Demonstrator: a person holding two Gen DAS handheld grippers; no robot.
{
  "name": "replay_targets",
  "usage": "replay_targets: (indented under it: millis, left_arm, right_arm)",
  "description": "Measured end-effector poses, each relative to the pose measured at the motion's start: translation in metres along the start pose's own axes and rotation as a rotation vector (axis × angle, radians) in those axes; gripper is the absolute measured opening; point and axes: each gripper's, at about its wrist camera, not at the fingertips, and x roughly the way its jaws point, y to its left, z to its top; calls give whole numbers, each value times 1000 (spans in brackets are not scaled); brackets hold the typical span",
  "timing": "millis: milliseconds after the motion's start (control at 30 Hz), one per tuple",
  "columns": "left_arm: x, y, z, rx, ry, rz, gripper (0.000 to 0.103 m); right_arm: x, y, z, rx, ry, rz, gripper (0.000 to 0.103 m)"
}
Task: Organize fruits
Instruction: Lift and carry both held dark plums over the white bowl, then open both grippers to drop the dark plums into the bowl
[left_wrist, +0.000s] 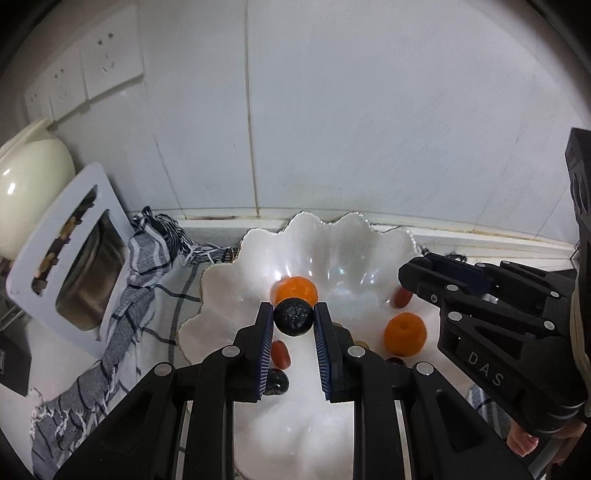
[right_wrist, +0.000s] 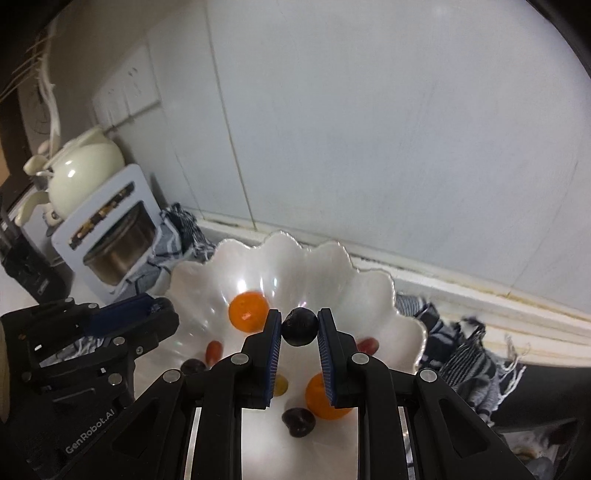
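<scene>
Oranges (left_wrist: 405, 333) and grapes (left_wrist: 280, 353) inside bowl (left_wrist: 229, 273), cloth (left_wrist: 122, 314) beneath.

Dim, soft, fisheye-warped; bowl (left_wrist: 258, 251) glare

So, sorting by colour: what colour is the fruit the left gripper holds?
Very dark, near black fruit; left wrist view.

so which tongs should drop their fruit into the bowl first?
Either. Left tongs and right tongs each grip a dark fruit above the white bowl; neither looks better placed.
</scene>
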Motion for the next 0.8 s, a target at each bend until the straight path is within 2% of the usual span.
replay_targets:
  millis: [500,567,600,667,800]
  left_arm:
    - [42,5,-10,-8,126,48,24]
    - [43,7,-11,-9,127,61,34]
    - [41,8,-12,-9,122,75,42]
    - [37,10,-13,-7,108,89,44]
    - [27,14,-14,-2,86,139,57]
  right_arm:
    - [52,-8,4,10,154,-13,22]
    - [55,-8,4,12,167,-23,26]
    - [56,-9,4,17,172,-27,35]
    - [57,-9,2,24,172,-34,43]
    - [52,-7,-3,27,170,-51,43]
